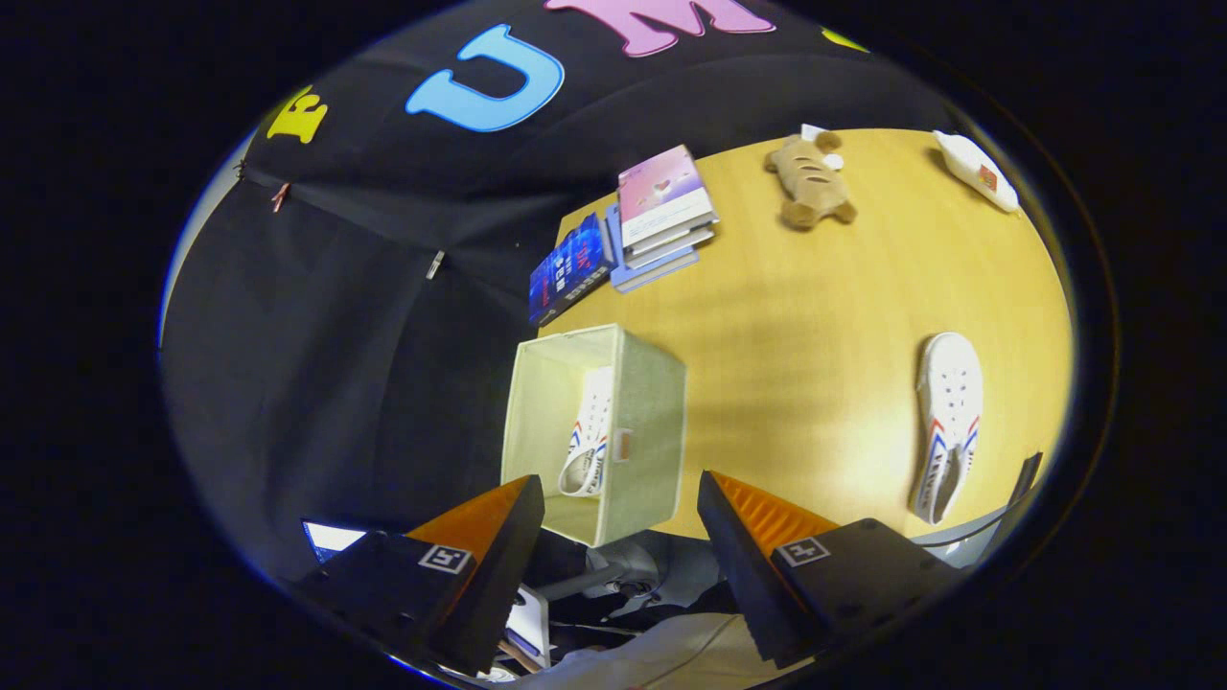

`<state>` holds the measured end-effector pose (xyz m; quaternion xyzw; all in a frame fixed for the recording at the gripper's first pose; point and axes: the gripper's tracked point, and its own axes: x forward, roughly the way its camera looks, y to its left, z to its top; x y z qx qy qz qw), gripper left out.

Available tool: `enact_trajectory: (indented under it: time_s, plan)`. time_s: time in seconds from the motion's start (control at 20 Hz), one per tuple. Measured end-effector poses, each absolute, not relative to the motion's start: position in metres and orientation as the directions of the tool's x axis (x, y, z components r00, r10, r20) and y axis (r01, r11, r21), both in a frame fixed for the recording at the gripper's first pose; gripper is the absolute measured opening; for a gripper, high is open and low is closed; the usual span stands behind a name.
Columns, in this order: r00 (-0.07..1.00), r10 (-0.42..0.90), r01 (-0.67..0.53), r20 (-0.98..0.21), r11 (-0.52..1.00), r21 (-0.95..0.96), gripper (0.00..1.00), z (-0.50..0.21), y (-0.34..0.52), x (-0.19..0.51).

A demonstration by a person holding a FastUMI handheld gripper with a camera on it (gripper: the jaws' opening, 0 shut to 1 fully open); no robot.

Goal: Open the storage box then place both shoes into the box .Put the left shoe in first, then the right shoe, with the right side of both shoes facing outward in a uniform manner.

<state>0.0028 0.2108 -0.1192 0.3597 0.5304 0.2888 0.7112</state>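
A pale fabric storage box (652,450) stands open on the wooden table (815,316), just ahead of my fingers. One white shoe (590,433) with red and blue stripes lies inside it. The second white shoe (947,424) lies on its side on the table, well to the right of the box and beyond my right finger. My gripper (621,522) hangs high above the table's near edge, open, with nothing between its fingers.
A stack of books (661,216) and a dark blue book (570,268) lie at the table's far corner beyond the box. A plush toy (808,182) and a white packet (978,171) lie farther off. Below the fingers I see chair parts (613,580).
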Motion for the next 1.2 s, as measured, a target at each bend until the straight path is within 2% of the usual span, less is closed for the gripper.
enact_trajectory:
  time_s: [0.25,0.45,0.75,1.0,1.2]
  plan:
    - [0.334,0.689,0.075,-0.643,0.661,0.746,0.99,-0.180,0.124,-0.002]
    - [0.324,0.563,0.150,-0.760,0.763,0.629,0.99,-0.252,0.053,-0.008]
    - [0.248,0.413,0.204,-0.876,0.862,0.464,0.98,-0.352,0.004,-0.018]
    - [0.160,0.380,0.196,-0.911,0.892,0.406,0.97,-0.415,-0.001,-0.014]
    - [0.108,0.397,0.167,-0.911,0.896,0.410,0.96,-0.436,0.009,-0.009]
